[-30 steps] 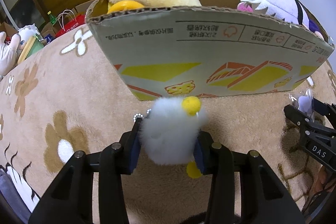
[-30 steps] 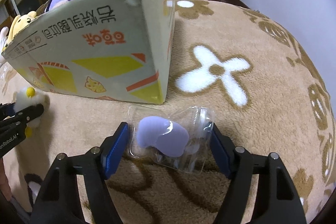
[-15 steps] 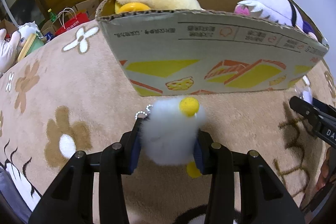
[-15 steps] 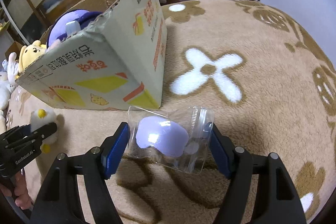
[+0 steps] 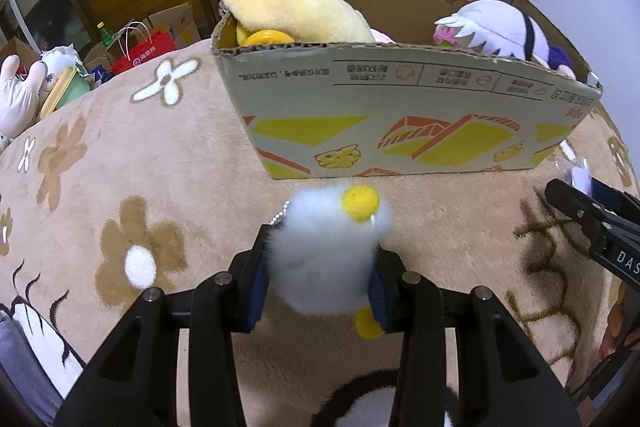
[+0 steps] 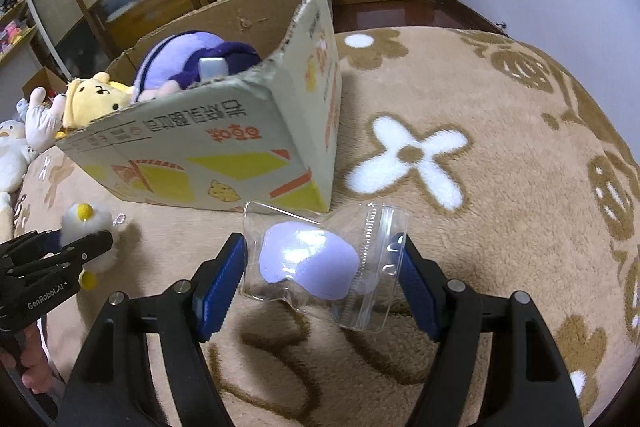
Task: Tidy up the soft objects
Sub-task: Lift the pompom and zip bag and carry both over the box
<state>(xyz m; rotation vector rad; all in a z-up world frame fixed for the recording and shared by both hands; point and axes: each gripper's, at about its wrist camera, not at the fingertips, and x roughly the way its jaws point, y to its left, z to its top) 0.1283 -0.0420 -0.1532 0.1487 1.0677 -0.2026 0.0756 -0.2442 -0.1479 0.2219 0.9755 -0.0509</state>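
Since both claws are loaded at once, handling is the whole story here. The left claw (image 5: 320, 279) is clenched on a fluffy white pom-pom toy (image 5: 328, 255) with a yellow ball on top and a bead chain at its side. It looks feather-light and squishy, and the pads sink into the fluff around its middle, which seems the right place to hold it; grabbing the chain or the yellow ball would probably let it swing or slip. It hangs just in front of the cardboard box (image 5: 400, 115), above the flower-pattern blanket (image 5: 140, 155).

The right claw (image 6: 324, 275) is grasping a clear zip pouch (image 6: 380, 259) by its two side edges, with a soft lilac piece (image 6: 308, 259) inside. That plastic looks slick and floppy, and it bows a bit between the pads, so I'd guess it could slide out if tilted. Can't tell through the glare what the lilac thing actually is.

The box already holds a yellow plush (image 5: 288, 7) and a purple plush (image 6: 192, 63), so there's room near the middle to drop these in.
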